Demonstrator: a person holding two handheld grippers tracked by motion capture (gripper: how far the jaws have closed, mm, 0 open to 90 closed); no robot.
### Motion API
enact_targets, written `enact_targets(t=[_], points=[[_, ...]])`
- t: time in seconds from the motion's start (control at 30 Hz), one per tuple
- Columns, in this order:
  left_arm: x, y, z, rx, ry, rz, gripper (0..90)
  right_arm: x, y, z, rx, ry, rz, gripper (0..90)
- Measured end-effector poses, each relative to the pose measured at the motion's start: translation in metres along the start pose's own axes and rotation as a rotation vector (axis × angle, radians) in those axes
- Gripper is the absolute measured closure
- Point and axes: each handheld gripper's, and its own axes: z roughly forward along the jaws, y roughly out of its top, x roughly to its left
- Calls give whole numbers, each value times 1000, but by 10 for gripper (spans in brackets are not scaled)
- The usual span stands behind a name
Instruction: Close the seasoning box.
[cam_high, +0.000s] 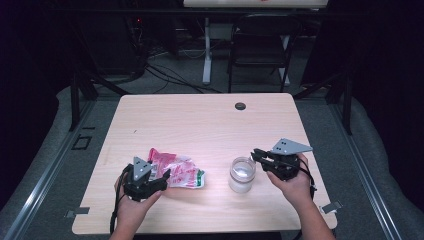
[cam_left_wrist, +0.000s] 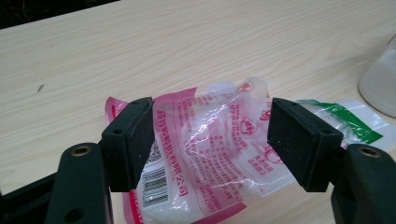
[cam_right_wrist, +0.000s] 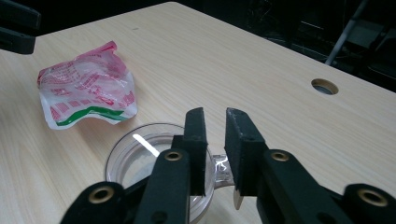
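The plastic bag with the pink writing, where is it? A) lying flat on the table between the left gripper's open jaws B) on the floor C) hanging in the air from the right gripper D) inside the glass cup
A: the plastic bag lies on the wooden table, with the left gripper holding its jaws open on either side of it.

A light wooden table (cam_high: 200, 120) is seen, with a small round hole (cam_high: 240, 106) set near its far edge. A crumpled pink-printed plastic bag (cam_high: 177, 172) is laid flat on it, and a clear glass cup (cam_high: 242, 174) is stood near the bag.
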Motion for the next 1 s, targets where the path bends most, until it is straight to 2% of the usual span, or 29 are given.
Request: enact_targets(t=[0.23,0.4,0.6,0.73,1.0], points=[[11,-2,0,2,13,-34,340,-3,1,-5,-6,-27,-1,637],[20,-3,1,-1,22,-51,354,-10,-3,-7,-15,-60,29,565],[30,-5,4,8,40,-64,360,-20,-12,-6,-2,-136,99,492],[38,-8,6,12,56,-85,361,-27,-21,-2,22,-169,126,480],[51,-14,12,27,76,-118,365,-38,-39,3,65,-196,169,479]])
